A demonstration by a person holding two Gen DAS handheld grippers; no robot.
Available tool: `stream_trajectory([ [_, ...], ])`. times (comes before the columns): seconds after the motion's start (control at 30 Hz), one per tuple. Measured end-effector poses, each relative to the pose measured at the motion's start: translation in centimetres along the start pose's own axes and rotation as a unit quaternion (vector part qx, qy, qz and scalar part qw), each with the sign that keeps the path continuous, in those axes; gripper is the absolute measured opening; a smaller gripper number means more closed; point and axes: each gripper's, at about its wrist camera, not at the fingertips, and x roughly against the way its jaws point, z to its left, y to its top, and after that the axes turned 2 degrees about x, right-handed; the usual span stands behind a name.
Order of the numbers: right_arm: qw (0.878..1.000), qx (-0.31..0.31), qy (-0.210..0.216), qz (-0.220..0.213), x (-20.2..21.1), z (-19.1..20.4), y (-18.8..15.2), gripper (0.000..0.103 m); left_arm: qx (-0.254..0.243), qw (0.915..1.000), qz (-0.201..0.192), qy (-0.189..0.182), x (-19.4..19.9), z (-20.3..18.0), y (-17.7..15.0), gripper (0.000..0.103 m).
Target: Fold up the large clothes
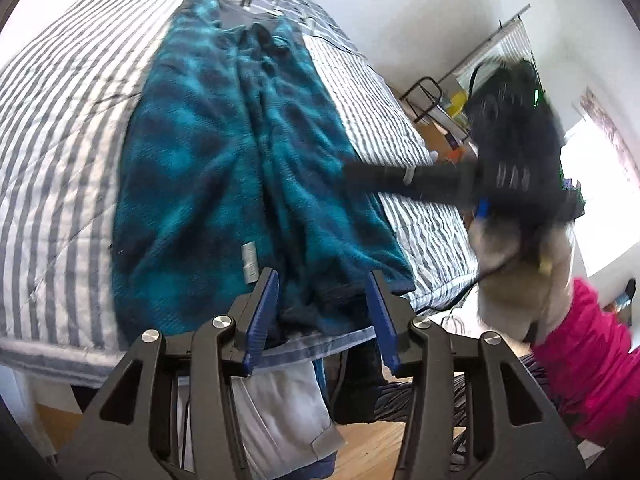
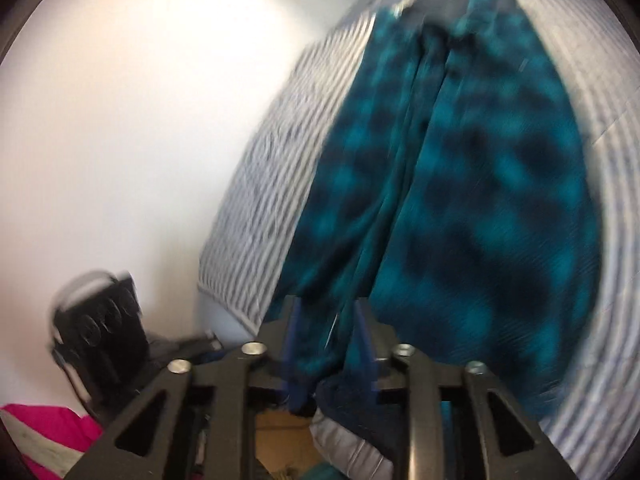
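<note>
A teal and dark-blue plaid fleece garment [image 1: 224,160] lies lengthwise on the striped bed cover [image 1: 60,140], its two sides turned in along a middle crease, a white tag [image 1: 249,260] near its close end. My left gripper [image 1: 323,280] hovers over that near hem, blue pads apart, nothing between them. The blurred right gripper [image 1: 354,176] reaches in from the right above the garment's right side. In the right wrist view the garment [image 2: 480,200] fills the middle, and my right gripper [image 2: 327,312] stands over its near end with pads apart, not pressing the cloth.
The bed's near edge [image 1: 312,348] has white cloth [image 1: 280,412] hanging below it over a wood floor [image 1: 380,440]. A person's pink sleeve [image 1: 592,360] is at lower right. A black rack [image 1: 424,96] and window blinds stand beyond the bed. A white wall [image 2: 120,120] is to the left.
</note>
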Motion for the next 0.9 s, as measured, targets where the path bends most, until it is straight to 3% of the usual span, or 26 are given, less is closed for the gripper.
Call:
stream_trajectory([
  [0.13,0.999,-0.005,-0.046,-0.017,2.6,-1.7,3.5,0.035,-0.029,0.9993,0.011,0.022,-2.3,-2.4,0.4,0.048],
  [0.33,0.996,-0.007,-0.092,-0.016,2.6,-3.9,9.6,0.038,-0.073,0.993,0.049,0.08,-6.7,-4.1,0.1,0.046],
  [0.37,0.995,-0.007,-0.094,-0.016,2.4,-4.3,10.7,0.038,-0.077,0.9923,0.054,0.08,-7.2,-4.1,0.0,0.039],
  [0.4,0.995,-0.008,-0.094,-0.015,2.0,-4.6,11.5,0.038,-0.079,0.9918,0.058,0.082,-7.4,-3.9,-0.1,0.013],
  [0.43,0.995,-0.008,-0.094,-0.011,1.4,-4.9,12.6,0.038,-0.078,0.9916,0.061,0.083,-7.6,-3.5,-0.2,0.007],
  [0.6,0.994,-0.01,-0.104,0.016,-3.2,-6.6,16.3,0.038,-0.059,0.9954,0.044,0.061,-5.7,-2.2,0.1,0.005],
  [0.73,0.99,-0.019,-0.138,0.038,-6.6,-8.2,17.7,0.038,-0.05,0.9967,0.041,0.05,-5.1,-1.8,0.3,0.004],
  [0.8,0.988,-0.026,-0.143,0.043,-7.5,-8.8,17.9,0.035,-0.049,0.9969,0.041,0.046,-5.1,-1.6,0.5,0.003],
  [0.9,0.987,-0.034,-0.148,0.05,-8.6,-9.6,18.1,0.011,-0.04,0.9976,0.043,0.036,-5.0,-1.1,0.4,0.003],
])
